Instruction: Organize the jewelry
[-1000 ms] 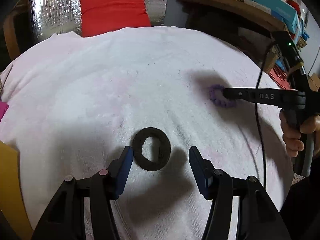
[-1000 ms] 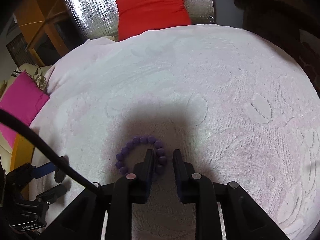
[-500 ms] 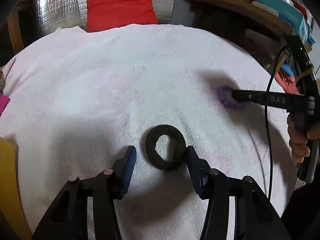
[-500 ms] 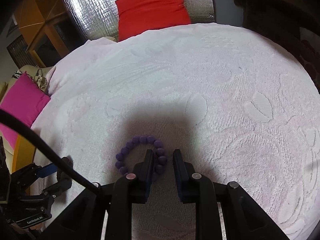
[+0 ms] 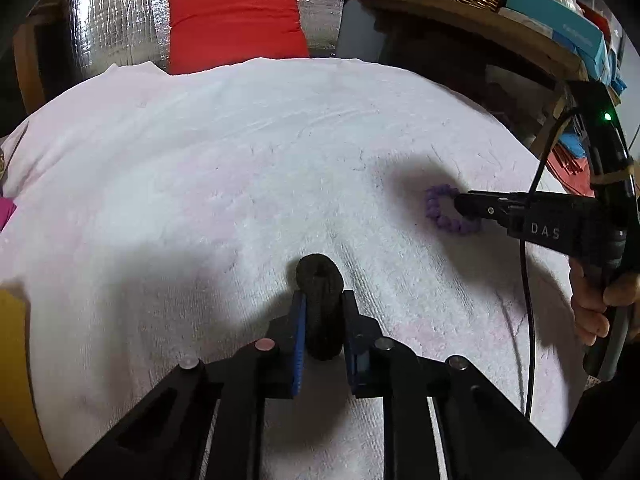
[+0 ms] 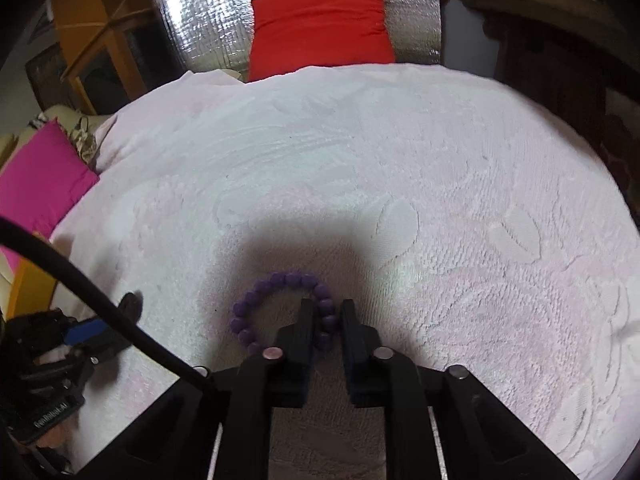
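The left claw (image 5: 323,320), open around the black hair tie (image 5: 321,304) earlier, had clamped it; the right claw (image 6: 325,320) still pinched the purple bracelet (image 6: 280,308).

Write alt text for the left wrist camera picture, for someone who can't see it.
The left gripper is shut on a black fabric ring, squeezed into an oval over a pale pink towel. At right, the right gripper pinches a purple bead bracelet; a red cushion lies beyond.
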